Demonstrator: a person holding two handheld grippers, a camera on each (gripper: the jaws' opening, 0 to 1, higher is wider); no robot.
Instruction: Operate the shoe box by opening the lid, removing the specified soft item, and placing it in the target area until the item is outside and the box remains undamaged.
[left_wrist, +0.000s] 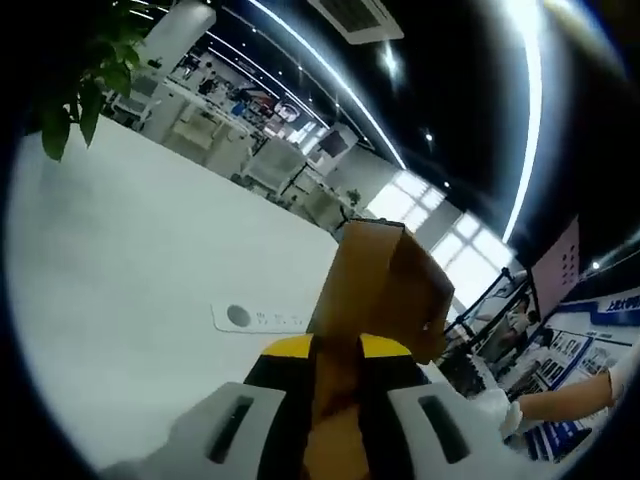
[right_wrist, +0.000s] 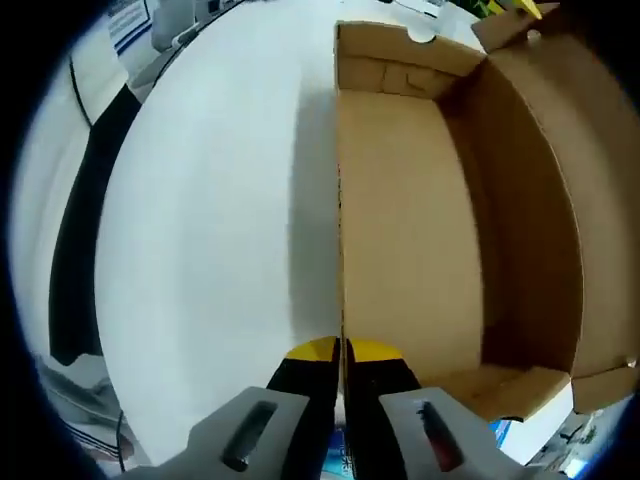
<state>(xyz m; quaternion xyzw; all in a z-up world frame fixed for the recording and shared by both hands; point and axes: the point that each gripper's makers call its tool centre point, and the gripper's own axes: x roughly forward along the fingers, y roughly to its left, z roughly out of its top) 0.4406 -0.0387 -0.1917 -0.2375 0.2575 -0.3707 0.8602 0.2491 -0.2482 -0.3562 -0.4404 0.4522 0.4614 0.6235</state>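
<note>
1. Cardboard is the weak point. The right gripper (right_wrist: 341, 375) is pinched together on the thin upper edge of the shoe box (right_wrist: 420, 230) wall, so any pull or twist from that grip could crease or tear the wall, and the task wants the box left undamaged.

2. That box stands open on the white bench (right_wrist: 210, 230). Its brown floor looks bare in the right gripper view, with no soft item seen inside.

3. The left gripper (left_wrist: 335, 400) is clamped on a piece of brown cardboard, probably the lid flap (left_wrist: 385, 290), held up and away from the bench. The view is tilted and close, so I cannot say for sure whether this piece is joined to the box.

4. If it is joined, lifting it further while the right gripper pins the wall could strain the hinge fold or split a corner.

5. Letting the flap go abruptly could drop it back over the opening.

6. A white remote-like bar (left_wrist: 262, 319) lies on the bench beyond the flap; a careless swing could knock it.

7. A person's gloved hand (left_wrist: 515, 412) shows at the far right of the left gripper view, well apart from both grippers.
</note>
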